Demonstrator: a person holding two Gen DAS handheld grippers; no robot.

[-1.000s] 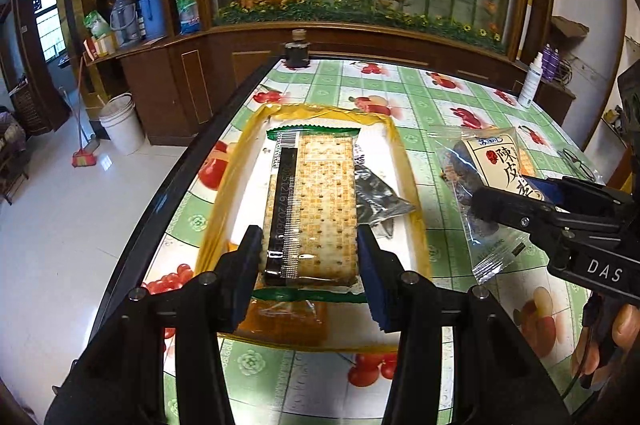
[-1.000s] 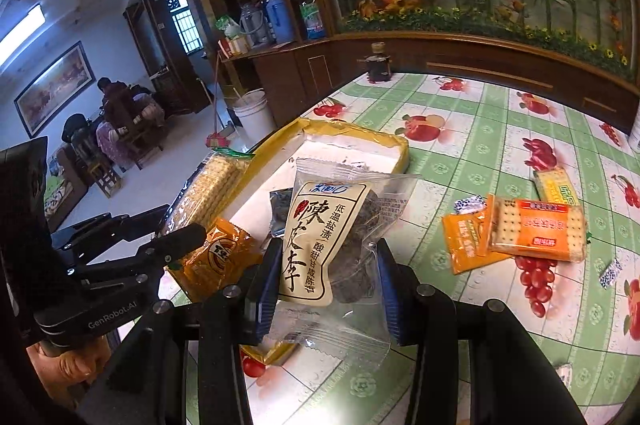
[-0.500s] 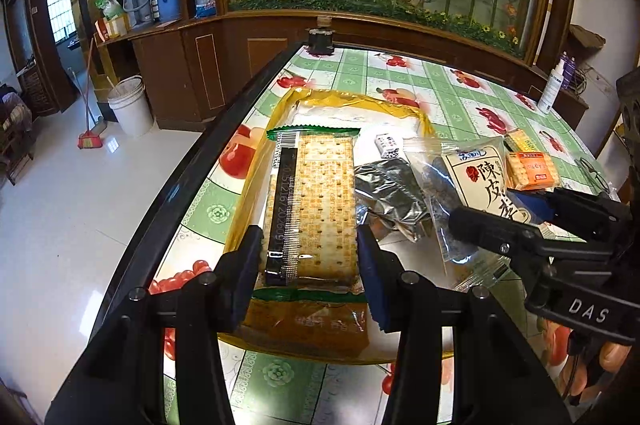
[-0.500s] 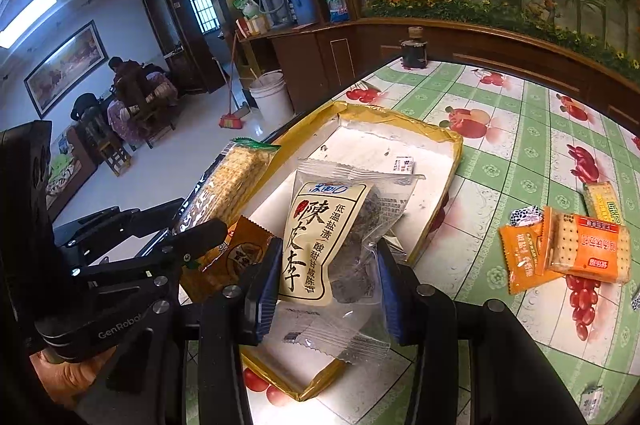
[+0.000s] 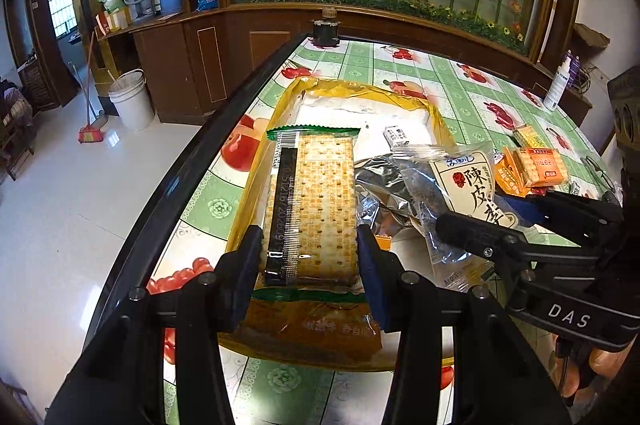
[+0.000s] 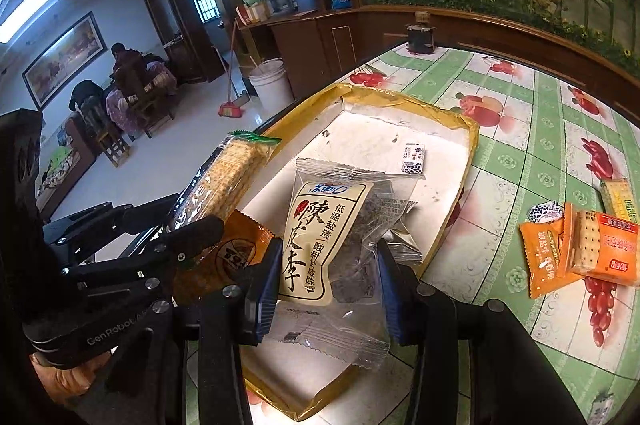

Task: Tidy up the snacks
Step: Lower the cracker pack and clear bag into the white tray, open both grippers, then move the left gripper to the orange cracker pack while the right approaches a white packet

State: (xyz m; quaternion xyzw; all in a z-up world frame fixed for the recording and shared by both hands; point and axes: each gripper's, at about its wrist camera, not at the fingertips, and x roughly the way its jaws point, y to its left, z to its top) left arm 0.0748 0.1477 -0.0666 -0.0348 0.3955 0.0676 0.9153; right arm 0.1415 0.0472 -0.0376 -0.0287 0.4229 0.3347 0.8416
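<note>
My left gripper (image 5: 310, 257) is shut on a long cracker pack (image 5: 312, 201) with green ends and holds it above the left side of the gold-rimmed tray (image 5: 436, 113). My right gripper (image 6: 326, 285) is shut on a clear plum snack bag (image 6: 332, 237) with a cream label and holds it over the tray (image 6: 472, 145). The bag also shows in the left wrist view (image 5: 460, 185), and the cracker pack in the right wrist view (image 6: 228, 173). In the tray lie an orange packet (image 5: 312, 329), a silver packet (image 5: 380, 193) and a small candy (image 6: 414, 157).
Orange cracker packs (image 6: 576, 249) and a wrapped candy (image 6: 546, 213) lie on the fruit-print tablecloth right of the tray. A dark jar (image 5: 326, 31) stands at the far table edge, a white bottle (image 5: 558, 85) at the far right. The table's left edge drops to the floor.
Both grippers have moved over the tray with their packs; the plum bag has come left, from beside the tray to above its middle. Both grips are unchanged.
</note>
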